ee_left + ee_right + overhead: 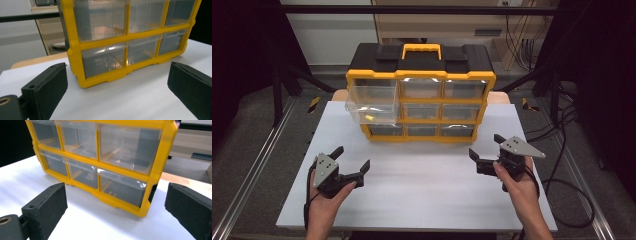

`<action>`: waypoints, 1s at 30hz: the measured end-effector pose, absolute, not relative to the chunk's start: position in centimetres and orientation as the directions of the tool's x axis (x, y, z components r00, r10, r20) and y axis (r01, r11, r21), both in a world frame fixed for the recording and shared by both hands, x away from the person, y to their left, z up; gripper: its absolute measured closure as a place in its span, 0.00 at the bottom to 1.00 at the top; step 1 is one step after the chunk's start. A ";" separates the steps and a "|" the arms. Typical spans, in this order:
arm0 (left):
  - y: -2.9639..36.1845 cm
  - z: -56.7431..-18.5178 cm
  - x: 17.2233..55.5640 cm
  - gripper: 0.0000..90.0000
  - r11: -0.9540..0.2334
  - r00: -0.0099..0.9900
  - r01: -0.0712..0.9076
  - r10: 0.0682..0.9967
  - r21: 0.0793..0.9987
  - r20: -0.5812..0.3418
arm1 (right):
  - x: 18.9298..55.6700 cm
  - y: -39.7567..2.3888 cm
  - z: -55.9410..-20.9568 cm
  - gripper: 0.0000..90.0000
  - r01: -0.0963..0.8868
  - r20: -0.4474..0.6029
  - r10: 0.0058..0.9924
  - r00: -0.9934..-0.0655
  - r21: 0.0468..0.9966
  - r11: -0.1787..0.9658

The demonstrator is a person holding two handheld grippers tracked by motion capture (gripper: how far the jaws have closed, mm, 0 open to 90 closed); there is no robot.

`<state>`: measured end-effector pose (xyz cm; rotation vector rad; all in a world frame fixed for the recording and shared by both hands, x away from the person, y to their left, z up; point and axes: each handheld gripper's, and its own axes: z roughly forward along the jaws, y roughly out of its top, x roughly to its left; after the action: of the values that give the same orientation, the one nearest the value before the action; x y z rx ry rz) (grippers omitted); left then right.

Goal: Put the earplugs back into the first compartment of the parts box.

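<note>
Clear plastic drawer (371,104), pulled out at the upper left of the organizer (421,92), is sitting above centre; it is lying up and right of my left gripper (351,159), the nearer one. I am holding both jaws wide, empty; right gripper (485,145) likewise.

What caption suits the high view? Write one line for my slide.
Two open grippers, left and right, hover before a yellow organizer whose top-left drawer is pulled out.
</note>
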<state>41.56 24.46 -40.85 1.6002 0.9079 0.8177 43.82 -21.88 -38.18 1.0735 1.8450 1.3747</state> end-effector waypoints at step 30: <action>22.4 -34.4 42.1 0.09 -0.110 0.517 0.137 0.855 0.985 0.024 | 42.5 -23.5 -44.8 0.05 0.255 0.037 0.865 -0.500 0.961 0.106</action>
<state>42.11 22.45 -34.44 1.5845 0.8729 0.7640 42.53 -23.50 -44.78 1.0907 1.8304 1.4134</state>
